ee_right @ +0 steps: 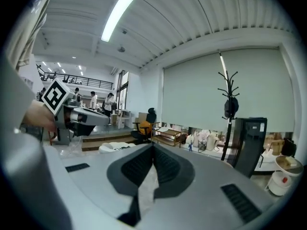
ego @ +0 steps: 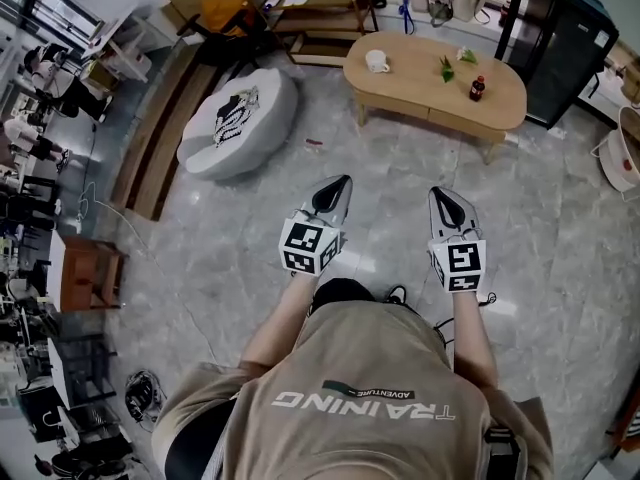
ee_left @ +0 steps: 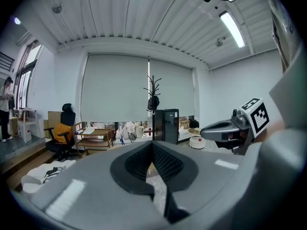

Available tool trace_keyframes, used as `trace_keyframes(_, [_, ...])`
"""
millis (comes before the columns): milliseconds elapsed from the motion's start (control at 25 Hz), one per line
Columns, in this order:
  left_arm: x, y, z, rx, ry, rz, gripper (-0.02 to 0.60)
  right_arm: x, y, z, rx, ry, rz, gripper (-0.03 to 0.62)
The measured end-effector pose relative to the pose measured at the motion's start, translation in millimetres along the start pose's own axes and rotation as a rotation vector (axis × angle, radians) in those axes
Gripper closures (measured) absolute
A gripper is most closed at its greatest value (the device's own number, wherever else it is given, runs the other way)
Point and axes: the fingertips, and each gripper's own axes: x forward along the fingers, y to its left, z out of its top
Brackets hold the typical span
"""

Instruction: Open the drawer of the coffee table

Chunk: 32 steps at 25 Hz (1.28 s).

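Head view, progress: nothing is done yet. The drawer (ego: pixel 457 119) in the near side of the wooden surface (ego: pixel 420 78) looks shut, so I judge that the approach, grasp and pull are all left.
Head view, target: the surface lies at 1 o'clock, well apart from both grippers, and carries a mug (ego: pixel 377 61) and a bottle (ego: pixel 477 89).
Head view, pose: the left gripper (ego: pixel 344 181) and right gripper (ego: pixel 437 192) are held side by side ahead of the torso, pointing to 12 o'clock.
Left gripper view: jaws pressed together with nothing between them; drawer not in sight.
Right gripper view: jaws likewise closed and empty; drawer not in sight.
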Motion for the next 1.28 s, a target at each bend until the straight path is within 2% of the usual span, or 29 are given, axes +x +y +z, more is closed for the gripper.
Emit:
trace_keyframes(160, [13, 17, 5, 0.014, 0.013, -0.005, 0.575, 23, -10, 6, -0.004, 0.002, 0.012, 0.589])
trace_keyframes(400, [41, 51, -15, -0.023, 0.021, -0.043, 0.575, 66, 1, -5, 0.012, 0.037, 0.012, 0.589])
trace_keyframes(840, [77, 162, 11, -0.018, -0.024, -0.099, 0.575, 155, -5, 58, -0.039, 0.028, -0.100, 0.589])
trace_keyframes(1120, [92, 198, 4, -0.033, -0.023, -0.147, 0.575, 195, 7, 64, -0.047, 0.052, -0.125, 0.589])
trace_keyframes(1280, [93, 215, -1, -0.052, -0.026, -0.134, 0.575, 212, 11, 58, -0.042, 0.076, -0.117, 0.589])
